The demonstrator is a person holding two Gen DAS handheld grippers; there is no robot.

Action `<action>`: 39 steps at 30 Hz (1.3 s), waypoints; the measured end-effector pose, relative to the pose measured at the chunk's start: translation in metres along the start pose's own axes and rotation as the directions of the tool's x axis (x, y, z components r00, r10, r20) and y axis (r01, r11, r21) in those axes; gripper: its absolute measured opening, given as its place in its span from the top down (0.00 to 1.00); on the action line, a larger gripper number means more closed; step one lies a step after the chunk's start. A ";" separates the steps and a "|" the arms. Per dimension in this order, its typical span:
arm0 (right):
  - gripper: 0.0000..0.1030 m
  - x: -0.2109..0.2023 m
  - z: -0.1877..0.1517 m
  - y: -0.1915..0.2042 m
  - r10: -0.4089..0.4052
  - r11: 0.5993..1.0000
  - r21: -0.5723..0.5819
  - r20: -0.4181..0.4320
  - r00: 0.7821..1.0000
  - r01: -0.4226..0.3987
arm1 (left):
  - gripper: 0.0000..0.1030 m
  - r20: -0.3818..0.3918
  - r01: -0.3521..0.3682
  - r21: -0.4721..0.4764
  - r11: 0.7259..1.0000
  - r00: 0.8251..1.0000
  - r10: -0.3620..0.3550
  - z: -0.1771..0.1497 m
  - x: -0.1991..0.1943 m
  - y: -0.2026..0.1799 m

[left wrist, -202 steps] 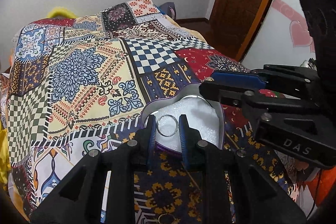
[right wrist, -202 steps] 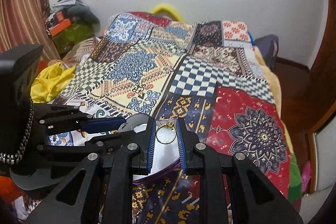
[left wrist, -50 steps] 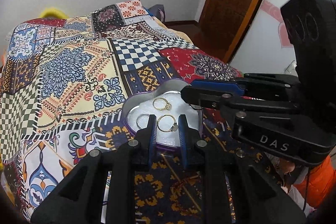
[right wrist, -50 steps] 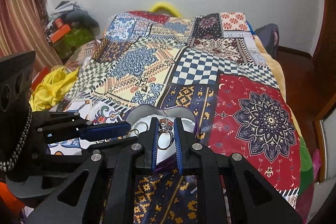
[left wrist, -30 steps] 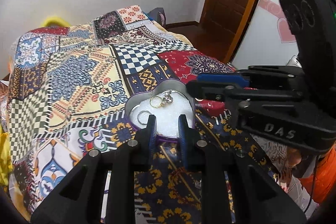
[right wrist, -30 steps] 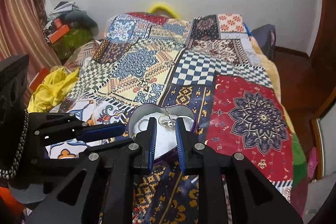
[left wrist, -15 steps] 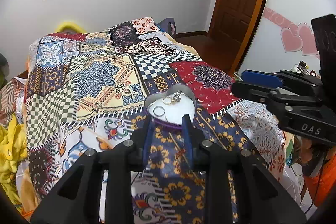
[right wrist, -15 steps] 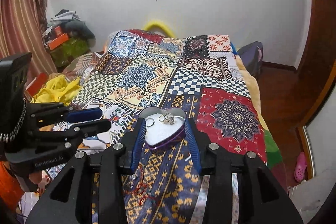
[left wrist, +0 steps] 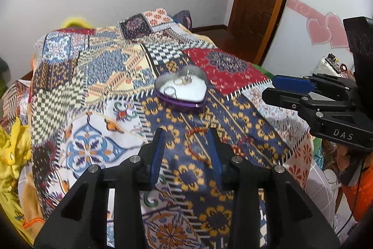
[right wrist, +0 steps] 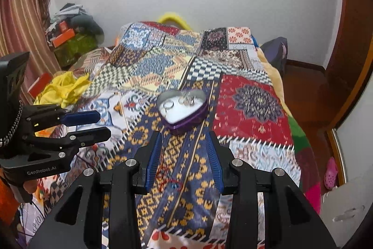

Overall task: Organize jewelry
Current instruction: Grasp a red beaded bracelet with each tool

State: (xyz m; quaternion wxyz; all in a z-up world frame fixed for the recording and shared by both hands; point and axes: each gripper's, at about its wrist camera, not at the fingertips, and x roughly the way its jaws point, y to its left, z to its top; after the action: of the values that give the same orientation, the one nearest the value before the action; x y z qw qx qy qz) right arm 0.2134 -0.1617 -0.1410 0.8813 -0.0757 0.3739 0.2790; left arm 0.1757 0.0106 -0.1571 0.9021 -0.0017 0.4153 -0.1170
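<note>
Covering nearly everything you see, the patchwork bedspread (left wrist: 98,76) gives you a soft, busy ground, so the heart-shaped tin (left wrist: 180,89) sits mid-bed to collect small pieces that would likely vanish in the pattern. Your left claw (left wrist: 186,144) and right claw (right wrist: 184,153) both hang above the quilt, near the tin but apart from it, jaws wide and holding nothing. The tin's metal wall is purple outside with a white lining; rings (right wrist: 186,100) rest inside. A thin red cord bracelet (left wrist: 198,146) lies loose between your left fingers, probably next.
</note>
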 end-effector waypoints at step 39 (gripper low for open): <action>0.93 0.052 -0.053 0.014 0.026 0.997 -0.070 -0.127 0.992 -0.035 | 0.97 -0.155 0.047 -0.137 0.990 0.986 -0.068 -0.016 0.090 0.011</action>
State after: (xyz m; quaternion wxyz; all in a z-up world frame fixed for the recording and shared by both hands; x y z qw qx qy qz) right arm 0.2028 -0.1454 -0.2142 0.8484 -0.1191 0.4195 0.3002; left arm 0.2221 0.0033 -0.2361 0.8601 -0.0641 0.4928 -0.1149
